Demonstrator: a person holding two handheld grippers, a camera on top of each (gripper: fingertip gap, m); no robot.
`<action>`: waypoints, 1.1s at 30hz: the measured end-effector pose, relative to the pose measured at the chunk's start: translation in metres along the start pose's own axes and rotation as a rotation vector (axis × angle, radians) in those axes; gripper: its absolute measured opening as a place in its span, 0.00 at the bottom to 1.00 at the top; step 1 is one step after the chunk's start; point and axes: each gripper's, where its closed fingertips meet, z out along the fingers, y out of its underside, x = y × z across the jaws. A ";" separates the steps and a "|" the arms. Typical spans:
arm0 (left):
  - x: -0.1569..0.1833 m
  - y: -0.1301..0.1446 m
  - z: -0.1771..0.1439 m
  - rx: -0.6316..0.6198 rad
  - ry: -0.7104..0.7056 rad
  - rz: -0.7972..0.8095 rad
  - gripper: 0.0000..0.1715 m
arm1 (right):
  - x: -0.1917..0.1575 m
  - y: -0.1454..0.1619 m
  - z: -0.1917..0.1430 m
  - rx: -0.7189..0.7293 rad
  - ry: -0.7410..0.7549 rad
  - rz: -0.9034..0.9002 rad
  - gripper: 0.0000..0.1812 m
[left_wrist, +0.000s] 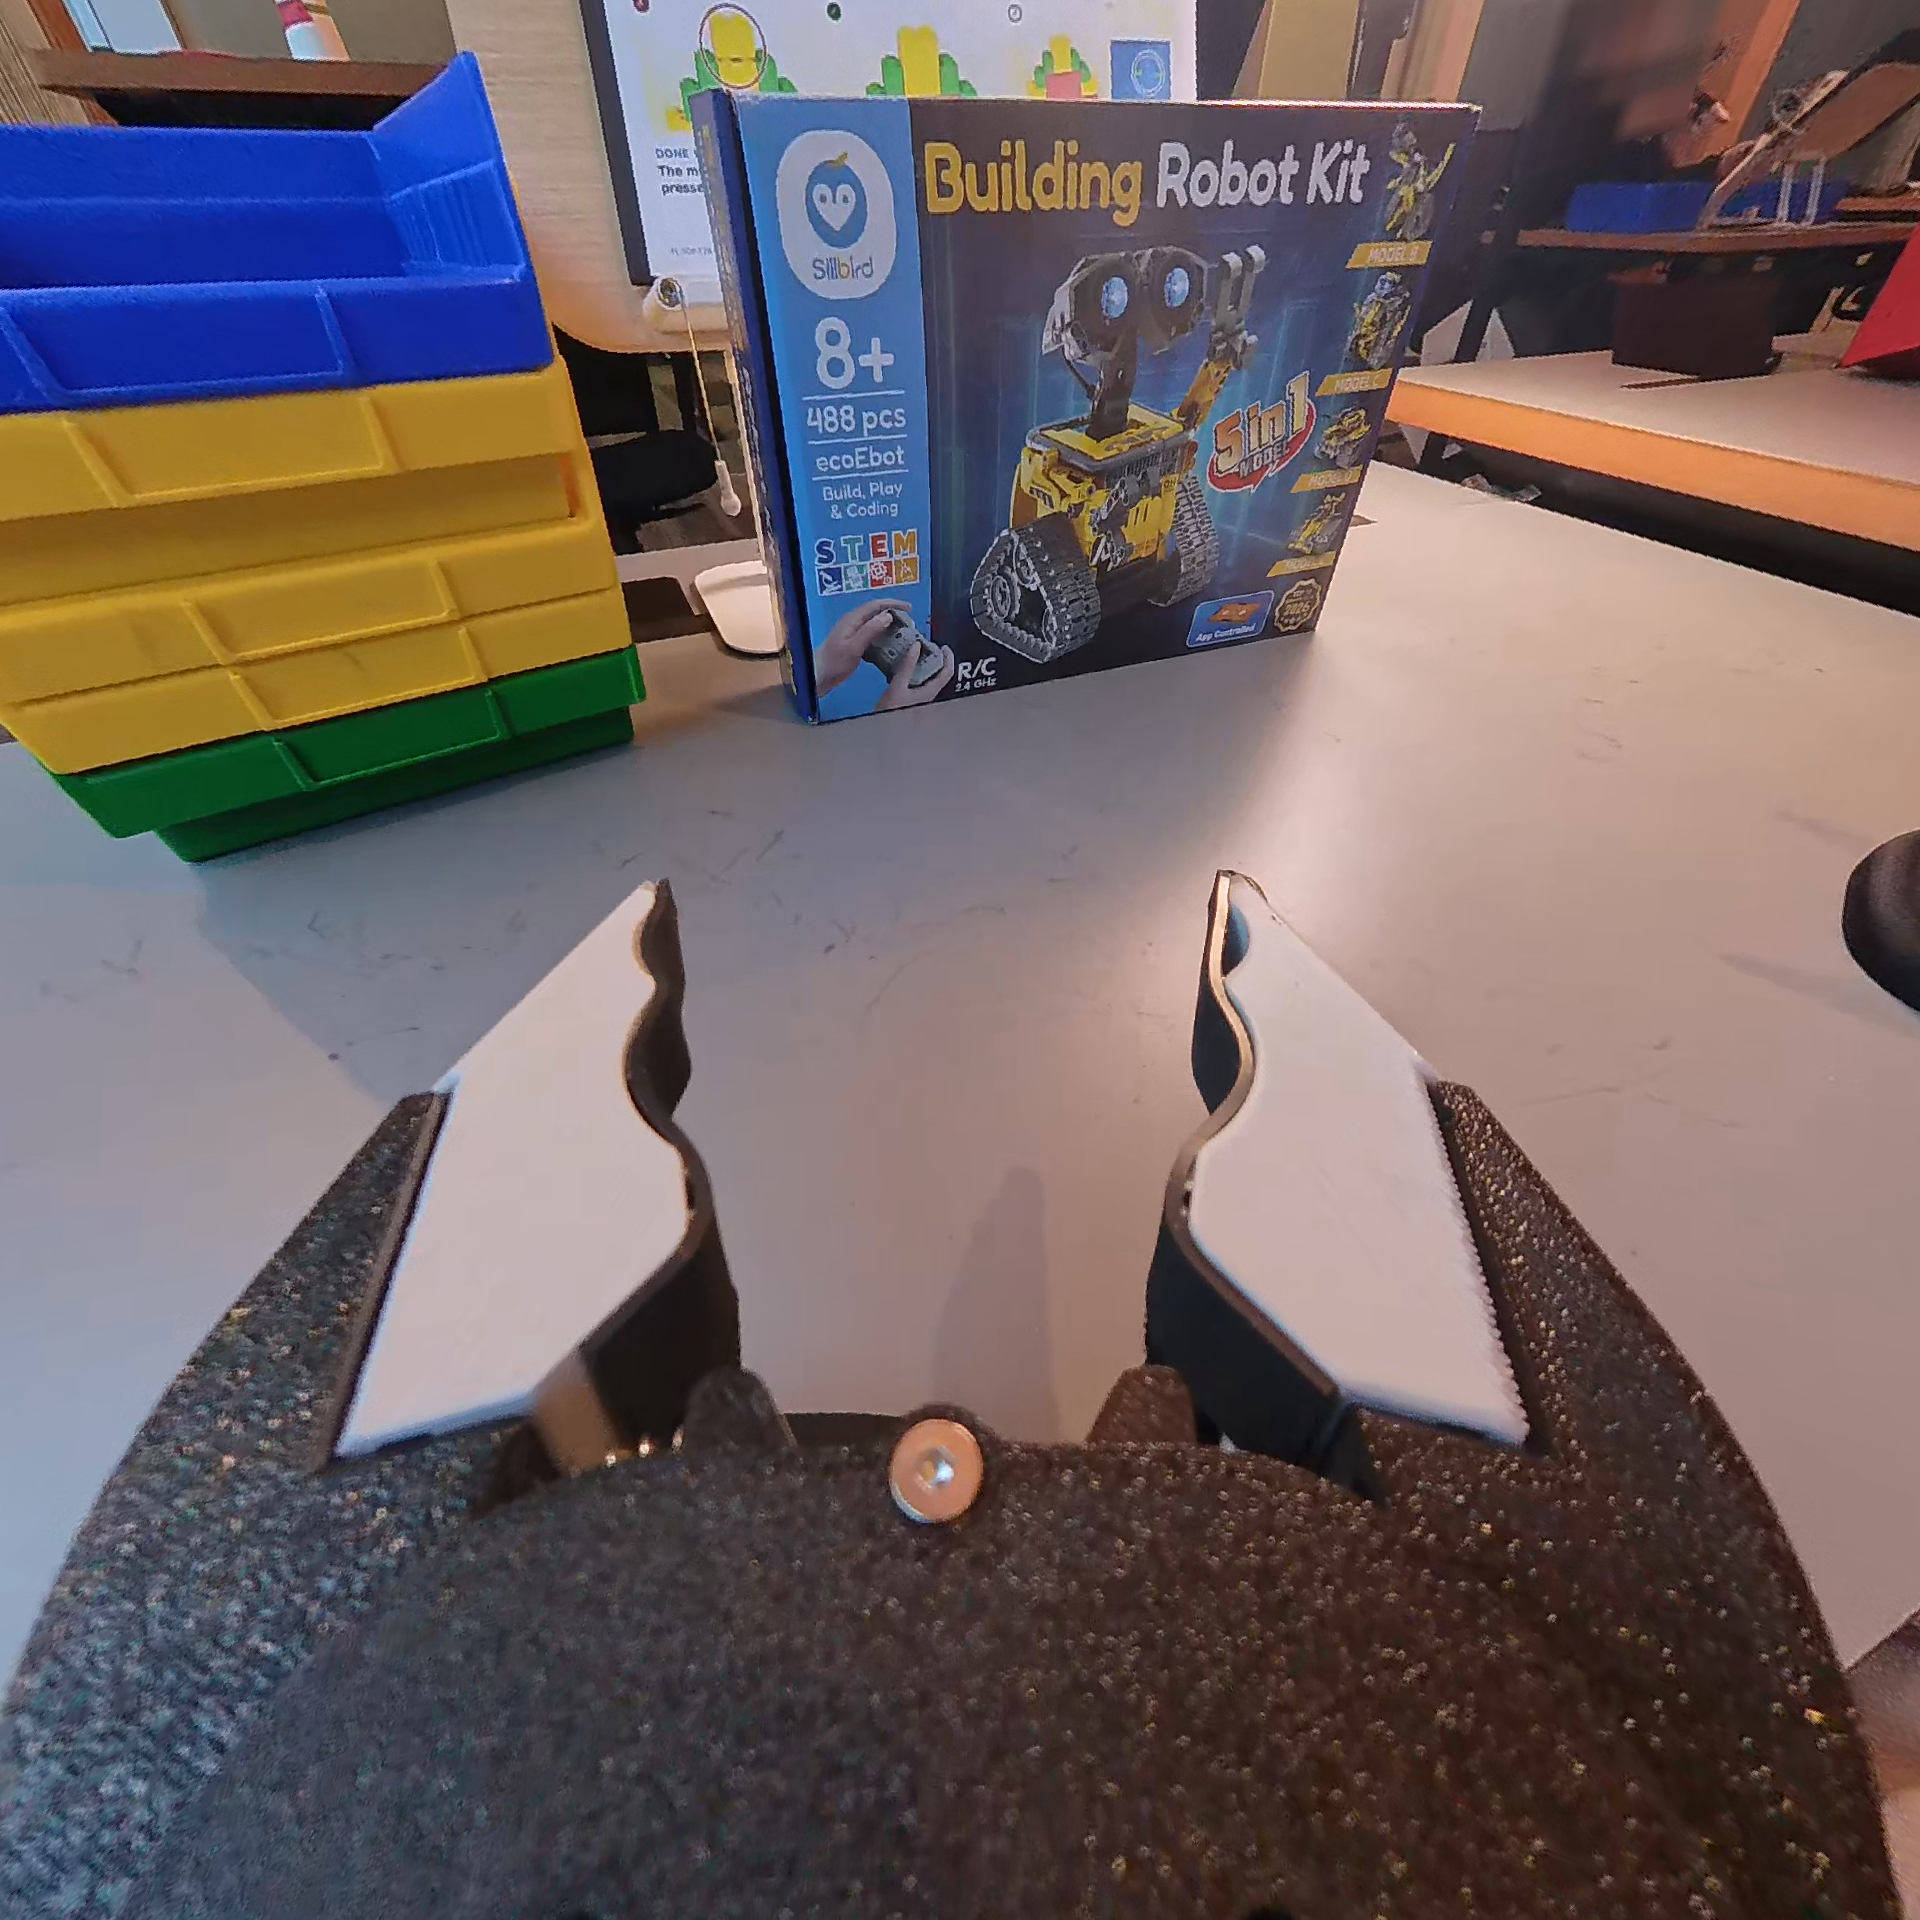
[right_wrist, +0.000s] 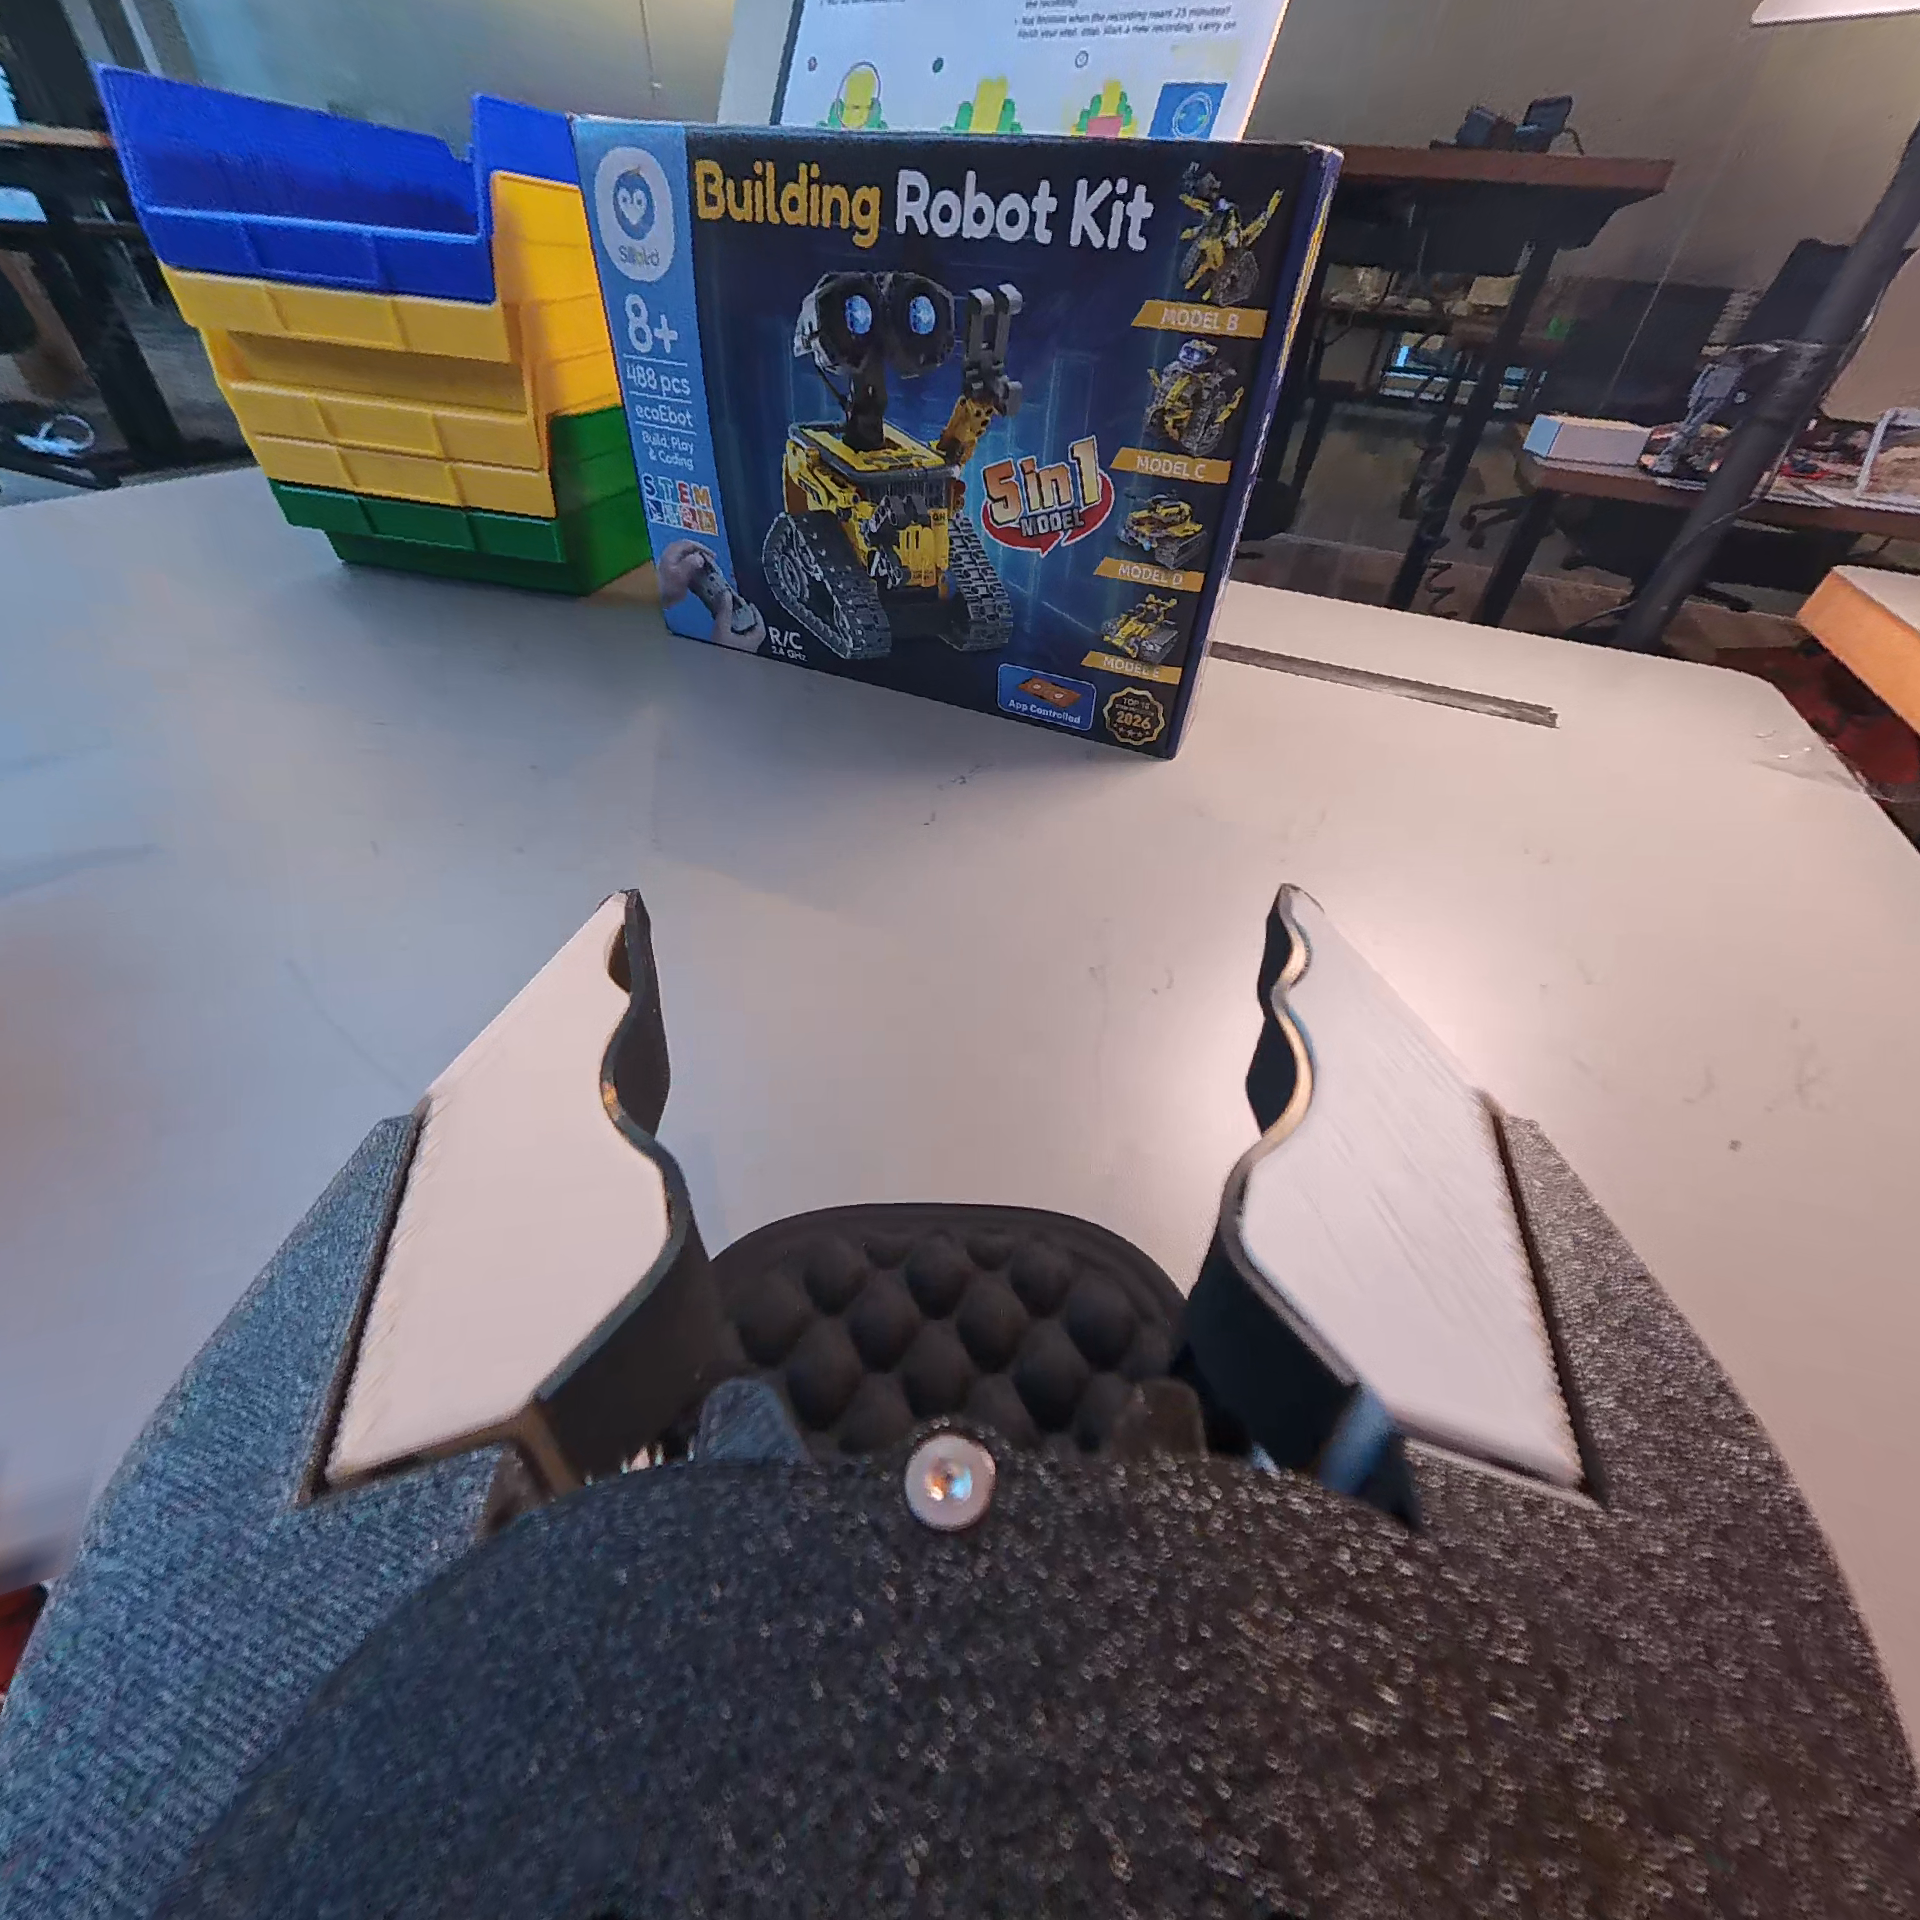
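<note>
The left gripper (left_wrist: 940, 894) is held spread wide above the grey table (left_wrist: 935, 1039), nothing clasped; the right gripper (right_wrist: 956, 904) is likewise parted and empty; straight ahead, well apart, a toy box (left_wrist: 1091, 395) is stood upright; stacked bins (left_wrist: 291, 468) are seen beside it, leftward.

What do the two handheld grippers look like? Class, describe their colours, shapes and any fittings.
The left gripper and right gripper look alike: a rounded, dark, speckled, rough-textured body, a silver screw at its centre, and two white wedge-shaped jaws with wavy black inner edges. A dimpled black pad shows between the right gripper's jaws. No cables or sleeves are visible.
</note>
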 end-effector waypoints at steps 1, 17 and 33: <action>0.000 0.000 0.000 0.001 0.001 0.000 0.57 | 0.000 0.000 0.000 0.004 0.002 -0.004 0.63; -0.003 -0.017 -0.011 0.125 -0.040 0.030 0.60 | -0.004 -0.018 -0.015 0.139 0.002 -0.048 0.63; 0.000 -0.020 -0.014 0.152 -0.055 0.070 0.58 | -0.009 -0.019 -0.015 0.149 0.008 -0.093 0.62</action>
